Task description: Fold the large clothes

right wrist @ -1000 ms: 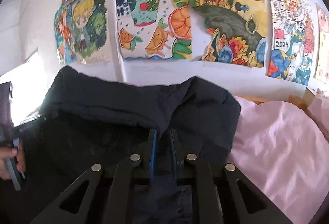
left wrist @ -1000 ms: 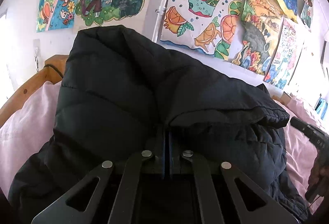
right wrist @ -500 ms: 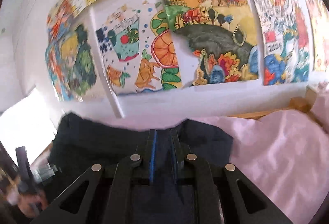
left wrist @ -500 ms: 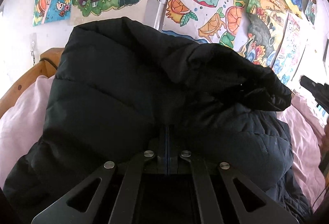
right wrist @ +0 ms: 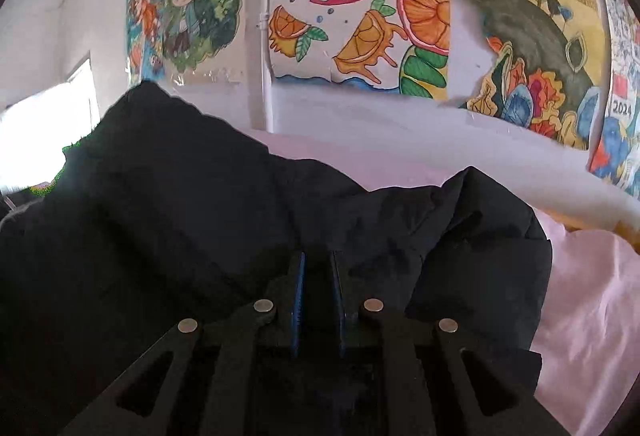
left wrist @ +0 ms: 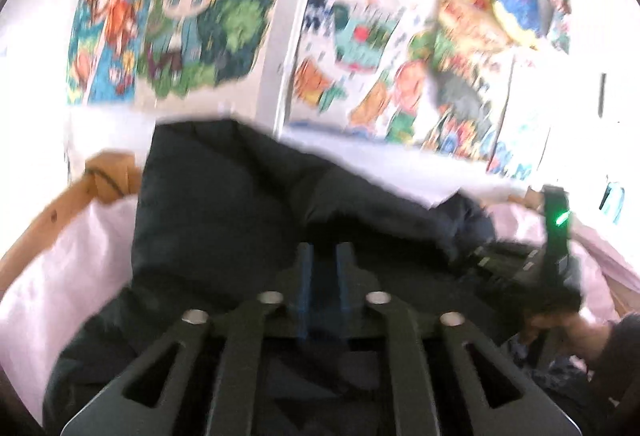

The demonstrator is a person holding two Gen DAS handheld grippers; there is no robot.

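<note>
A black quilted, puffy jacket (right wrist: 224,220) is heaped in soft folds across the pink sheet (right wrist: 592,308). Its fabric is pinched by the right gripper (right wrist: 318,276); the left gripper (left wrist: 323,268), just opened, is narrowly parted over it

Bedsheet: pink sheet (right wrist: 592,316), wrinkled, covering the bed.
Bed frame: curved wooden rail (left wrist: 48,220) along the bed's left edge.
Wall: white wall (right wrist: 360,116) behind the bed.
Drawings: cartoon-child picture (right wrist: 192,4), orange-slices picture (right wrist: 352,16), dark landscape picture (right wrist: 532,28), taped side by side on the wall.
</note>
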